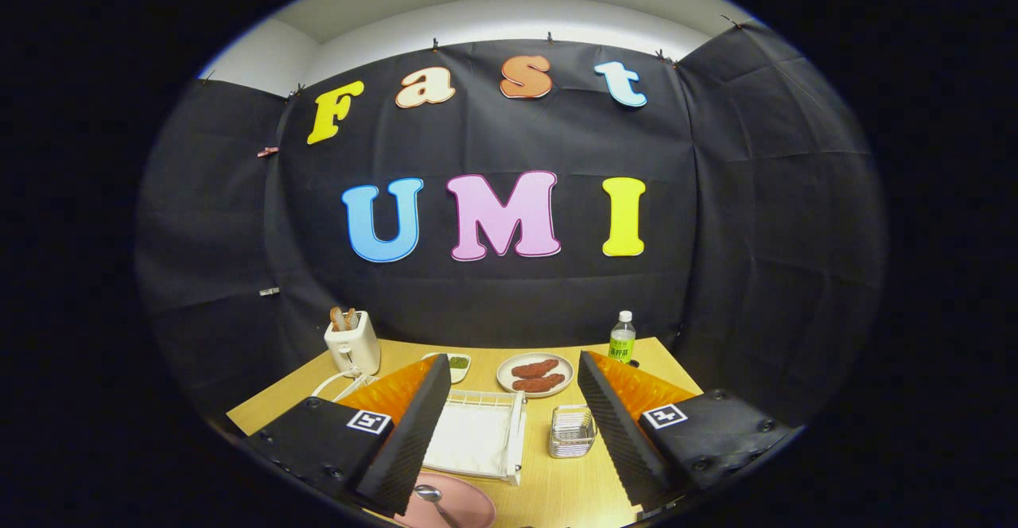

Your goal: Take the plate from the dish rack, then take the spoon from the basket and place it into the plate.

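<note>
Pink and round, the flat plate [457, 506] lies on the pale wooden bench [557, 488] nearest of all, just ahead of the left finger of the hand-held gripper [517, 425]. A shiny metal spoon [432, 498] lies in it, bowl up, its handle running toward the near edge of the plate. The hand-held gripper hangs above the bench with its fingers spread wide and nothing between them; each finger carries a small square black-and-white marker on its body.

Between the fingers and a little further on sits the white wire dish rack [481, 432], with a pale flat tray inside. Just beside it, on the right, stands the small clear wire basket [572, 431], square in outline; whether anything is in it cannot be told.

Beyond these, a round white plate [535, 374] holds two reddish-brown pieces of food. To its left a small white dish [458, 364] with something green in it peeks past the left finger. Further left a white toaster [352, 343] stands with brown slices sticking out of its slots, its white cord [334, 385] looping on the bench. At the far right edge of the bench stands a clear plastic bottle [622, 338] with a white cap and a green label; the writing on it is too small to read.
</note>
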Available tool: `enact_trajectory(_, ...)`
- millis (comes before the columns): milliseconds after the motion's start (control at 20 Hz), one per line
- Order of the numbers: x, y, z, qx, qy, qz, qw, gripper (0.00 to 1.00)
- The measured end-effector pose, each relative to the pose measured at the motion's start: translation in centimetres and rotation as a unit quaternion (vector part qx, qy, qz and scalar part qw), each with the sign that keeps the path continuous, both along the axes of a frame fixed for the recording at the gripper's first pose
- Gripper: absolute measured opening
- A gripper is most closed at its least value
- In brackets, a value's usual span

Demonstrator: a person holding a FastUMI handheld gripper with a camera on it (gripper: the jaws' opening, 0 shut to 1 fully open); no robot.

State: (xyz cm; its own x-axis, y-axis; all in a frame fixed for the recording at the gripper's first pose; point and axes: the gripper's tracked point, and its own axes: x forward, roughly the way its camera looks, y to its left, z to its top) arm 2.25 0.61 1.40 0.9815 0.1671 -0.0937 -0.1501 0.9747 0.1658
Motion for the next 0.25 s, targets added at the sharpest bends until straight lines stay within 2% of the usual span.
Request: enact_trajectory(250,0.27,0.44,0.14,0.006,-0.003,0.013,1.0,0.98)
